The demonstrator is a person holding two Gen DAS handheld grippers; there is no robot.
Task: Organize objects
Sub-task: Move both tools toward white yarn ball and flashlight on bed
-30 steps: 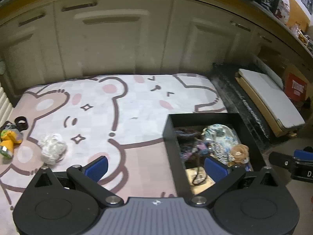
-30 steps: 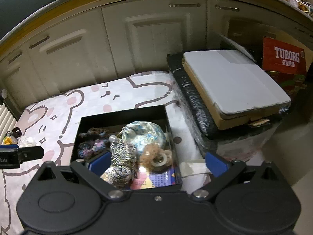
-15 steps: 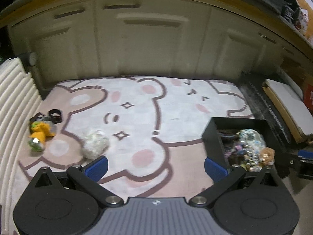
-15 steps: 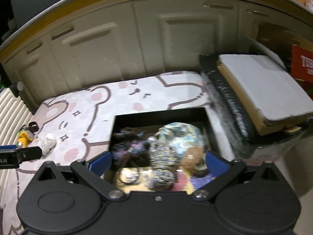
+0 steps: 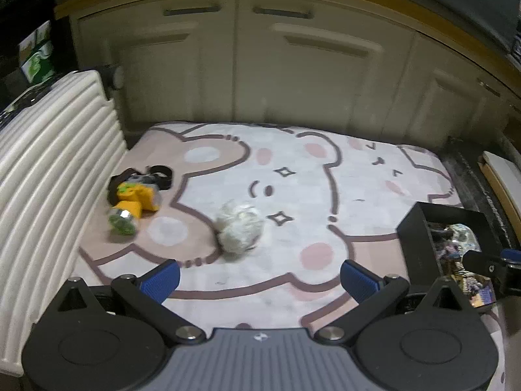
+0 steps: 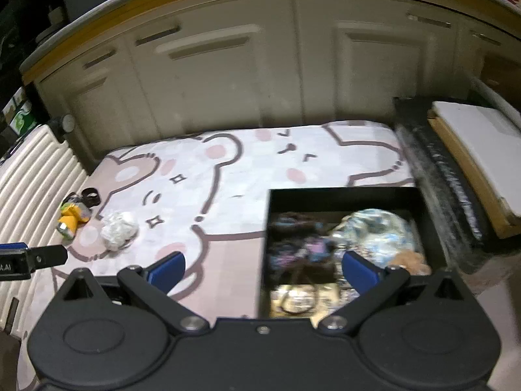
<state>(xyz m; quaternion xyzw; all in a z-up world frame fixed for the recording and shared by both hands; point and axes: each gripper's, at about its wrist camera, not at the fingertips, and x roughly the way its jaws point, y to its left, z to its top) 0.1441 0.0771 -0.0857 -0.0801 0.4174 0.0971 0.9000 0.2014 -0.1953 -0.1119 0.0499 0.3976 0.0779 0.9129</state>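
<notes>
A white fluffy scrunchie (image 5: 239, 228) lies on the bear-print mat (image 5: 309, 176), just ahead of my open, empty left gripper (image 5: 259, 280). A yellow and green toy (image 5: 133, 207) and a black ring (image 5: 161, 176) lie at the mat's left edge. A black box (image 6: 342, 195) holding several hair ties and trinkets sits at the right of the mat. My right gripper (image 6: 263, 268) is open and empty over the box's left wall. The scrunchie (image 6: 118, 226) and the toy (image 6: 72, 216) also show in the right wrist view.
Cream cabinet doors (image 5: 260, 65) stand behind the mat. A white ribbed case (image 5: 49, 169) borders the mat's left side. A flat white board on a wrapped dark slab (image 6: 475, 153) lies to the right of the box.
Both grippers have swung left. The left one now faces the scrunchie and toy, with the box at its far right. The right one has shifted from over the box's middle to its left wall.
</notes>
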